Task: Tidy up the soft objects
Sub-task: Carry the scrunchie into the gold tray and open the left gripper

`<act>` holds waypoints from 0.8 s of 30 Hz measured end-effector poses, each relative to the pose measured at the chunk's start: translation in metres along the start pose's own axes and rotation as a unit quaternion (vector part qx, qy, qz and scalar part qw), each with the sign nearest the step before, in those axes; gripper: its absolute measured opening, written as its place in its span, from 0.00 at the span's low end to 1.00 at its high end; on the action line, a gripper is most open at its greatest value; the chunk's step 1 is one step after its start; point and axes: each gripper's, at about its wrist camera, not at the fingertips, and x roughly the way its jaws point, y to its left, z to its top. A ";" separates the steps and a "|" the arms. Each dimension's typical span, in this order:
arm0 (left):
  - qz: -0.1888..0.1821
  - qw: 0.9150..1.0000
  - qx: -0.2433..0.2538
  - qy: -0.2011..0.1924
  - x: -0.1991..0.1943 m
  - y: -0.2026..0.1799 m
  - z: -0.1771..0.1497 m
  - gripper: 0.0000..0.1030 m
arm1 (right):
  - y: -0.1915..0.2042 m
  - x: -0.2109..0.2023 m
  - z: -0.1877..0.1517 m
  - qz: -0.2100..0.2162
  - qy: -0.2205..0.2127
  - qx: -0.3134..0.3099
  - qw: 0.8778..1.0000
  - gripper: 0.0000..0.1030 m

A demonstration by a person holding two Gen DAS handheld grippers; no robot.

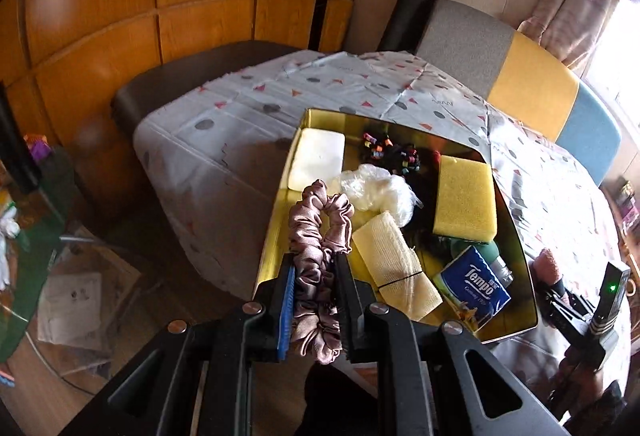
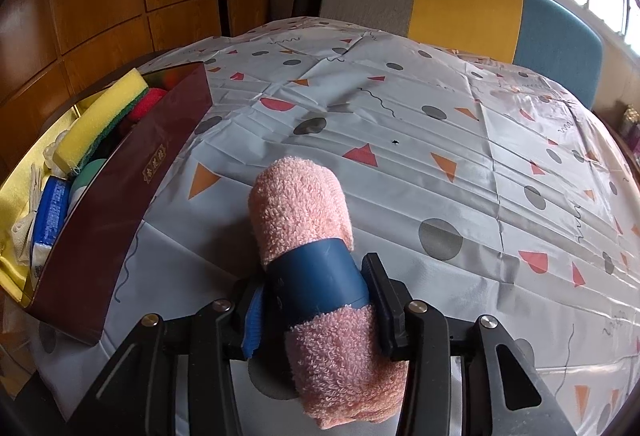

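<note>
the mauve scrunchie [image 1: 316,260] sits pinched between the jaws of the left hand-held gripper [image 1: 314,268], which is nearly closed on it, hanging over the near left corner of the gold-lined box [image 1: 520,248]. in the box lie two yellow sponges, one white pad [image 1: 318,164], one gauze roll [image 1: 394,264], one tissue pack [image 1: 474,286]. one rolled pink towel [image 2: 304,204] with a blue band lies on the bench [image 2: 440,140] beside the box, between the partly open jaws of the right hand-held gripper [image 2: 316,300], its pads against the band.
</note>
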 end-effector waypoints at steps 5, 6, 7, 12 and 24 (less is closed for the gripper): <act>-0.006 1.000 0.003 0.021 0.022 -0.007 0.007 0.18 | 0.000 0.000 0.000 0.000 0.000 0.001 1.000 0.45; -0.005 1.000 0.004 0.022 0.025 -0.008 0.009 0.18 | -0.001 0.000 0.000 0.000 0.000 0.002 1.000 0.45; -0.002 1.000 0.009 0.022 0.029 -0.010 0.012 0.18 | -0.001 0.000 0.000 0.000 0.000 0.002 1.000 0.45; 0.020 0.999 0.032 0.025 0.049 -0.019 0.022 0.25 | -0.001 0.000 0.000 0.000 0.000 0.002 1.000 0.45; 0.064 0.997 0.044 0.012 0.058 -0.022 0.021 0.40 | -0.003 0.000 0.000 0.000 0.001 0.005 1.000 0.45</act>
